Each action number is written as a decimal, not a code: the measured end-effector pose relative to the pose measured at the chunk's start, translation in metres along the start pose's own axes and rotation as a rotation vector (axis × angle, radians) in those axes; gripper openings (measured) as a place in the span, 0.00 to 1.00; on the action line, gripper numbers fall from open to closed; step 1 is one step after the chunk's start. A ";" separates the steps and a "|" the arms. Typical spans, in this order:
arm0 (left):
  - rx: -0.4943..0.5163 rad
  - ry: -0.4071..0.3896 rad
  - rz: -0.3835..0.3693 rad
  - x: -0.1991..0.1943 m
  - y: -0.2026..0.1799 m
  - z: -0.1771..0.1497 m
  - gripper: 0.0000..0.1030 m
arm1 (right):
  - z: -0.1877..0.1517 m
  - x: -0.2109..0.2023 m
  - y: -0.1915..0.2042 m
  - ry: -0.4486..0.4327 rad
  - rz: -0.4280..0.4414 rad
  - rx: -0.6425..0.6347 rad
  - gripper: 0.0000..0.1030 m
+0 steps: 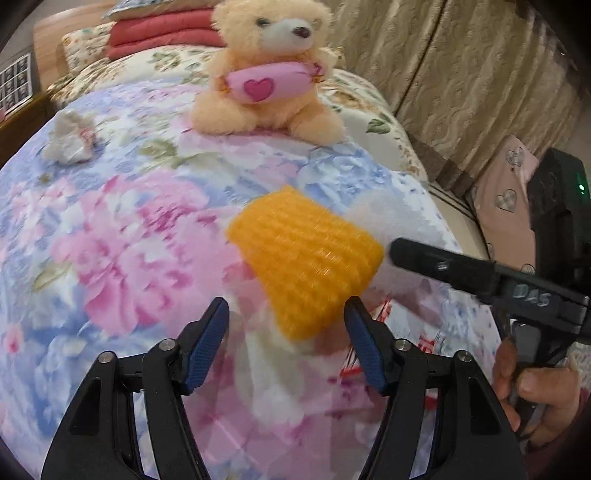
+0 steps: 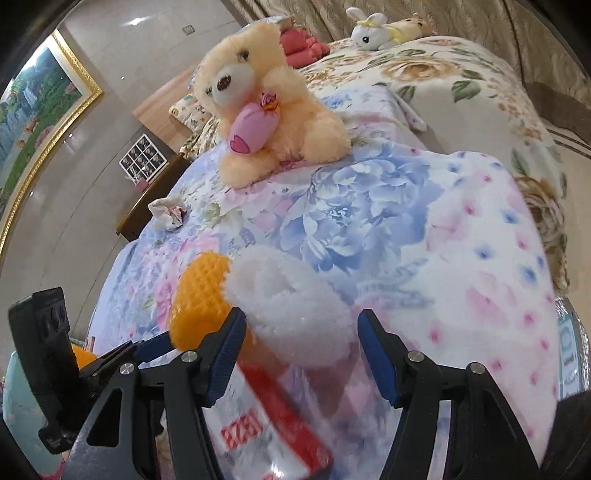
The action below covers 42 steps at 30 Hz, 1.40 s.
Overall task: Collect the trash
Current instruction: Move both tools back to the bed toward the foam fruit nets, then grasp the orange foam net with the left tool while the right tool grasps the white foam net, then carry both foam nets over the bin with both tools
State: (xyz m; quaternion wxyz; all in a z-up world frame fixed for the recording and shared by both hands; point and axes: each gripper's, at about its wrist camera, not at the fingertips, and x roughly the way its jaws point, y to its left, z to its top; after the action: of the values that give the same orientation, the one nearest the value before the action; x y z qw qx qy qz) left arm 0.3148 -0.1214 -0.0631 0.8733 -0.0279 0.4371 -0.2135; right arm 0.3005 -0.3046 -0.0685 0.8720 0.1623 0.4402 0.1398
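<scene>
An orange foam net sleeve (image 1: 306, 269) lies on the floral bedspread (image 1: 122, 240), with a white foam net sleeve (image 2: 291, 310) beside it and a red-and-white wrapper (image 2: 273, 417) under them. My left gripper (image 1: 286, 325) is open, its fingers on either side of the orange sleeve's near end. My right gripper (image 2: 301, 334) is open around the white sleeve; it also shows in the left wrist view (image 1: 402, 254) at the right. A crumpled white tissue (image 1: 70, 138) lies at the far left of the bed, also in the right wrist view (image 2: 168, 212).
A tan teddy bear (image 1: 269, 70) holding a pink candy sits on the bed beyond the sleeves. Red folded blankets (image 1: 162, 33) and pillows are at the head. Curtains (image 1: 461, 74) hang on the right. A wooden nightstand (image 2: 147, 206) stands by the bed's left side.
</scene>
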 end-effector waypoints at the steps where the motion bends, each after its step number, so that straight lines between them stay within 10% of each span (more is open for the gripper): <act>1: 0.014 -0.002 -0.001 0.002 -0.002 0.001 0.29 | 0.000 0.000 0.003 -0.007 -0.010 -0.022 0.37; 4: 0.025 -0.014 -0.008 0.001 -0.002 -0.001 0.24 | 0.001 -0.006 0.005 -0.022 -0.019 -0.044 0.23; 15: -0.024 -0.077 0.051 -0.075 0.008 -0.038 0.22 | -0.035 -0.097 0.006 -0.161 0.000 0.001 0.21; 42: 0.174 0.002 -0.090 -0.106 -0.174 -0.130 0.22 | -0.159 -0.236 -0.064 -0.197 -0.075 0.083 0.21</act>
State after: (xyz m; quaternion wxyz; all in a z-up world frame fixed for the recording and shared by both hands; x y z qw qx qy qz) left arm 0.0977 -0.2191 -0.0227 0.8614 0.0287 0.4163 -0.2895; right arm 0.0421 -0.4287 -0.0129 0.9082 0.1945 0.3634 0.0722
